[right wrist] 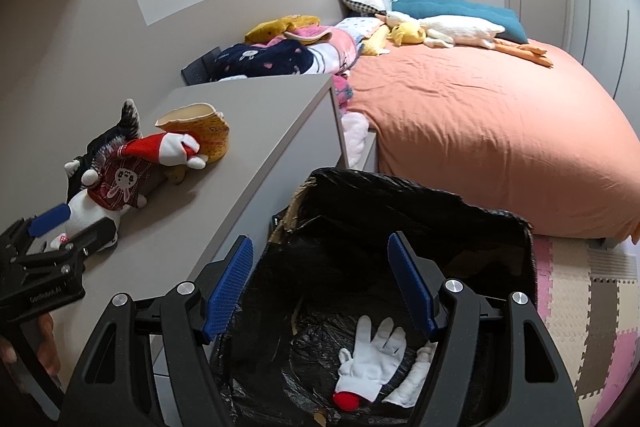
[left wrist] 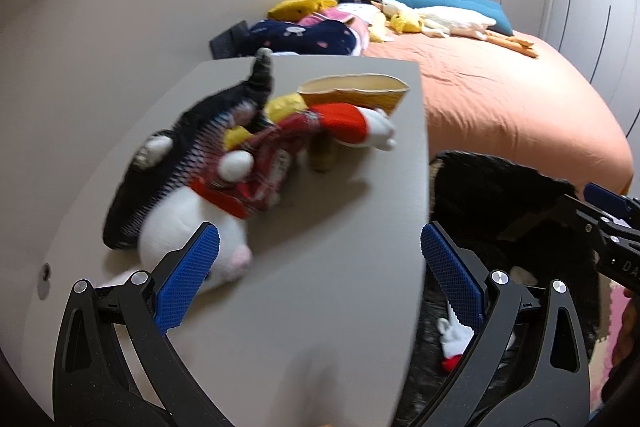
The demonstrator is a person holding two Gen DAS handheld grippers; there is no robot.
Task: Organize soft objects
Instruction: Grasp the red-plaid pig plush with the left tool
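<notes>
While both our tongs, left tongs (left wrist: 320, 271) and right tongs (right wrist: 320, 279), gape empty, the plush rabbit (left wrist: 188, 227) lies ahead of the left. Snagging its tangled clothes could drag the pile (left wrist: 280, 131) off the counter (left wrist: 328, 227).

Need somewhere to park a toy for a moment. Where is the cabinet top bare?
The cabinet top is bare from the yellow cup to its bed-side edge, and along the front edge beside the lined box. The wall side is crowded with the plush rabbit pile.
</notes>
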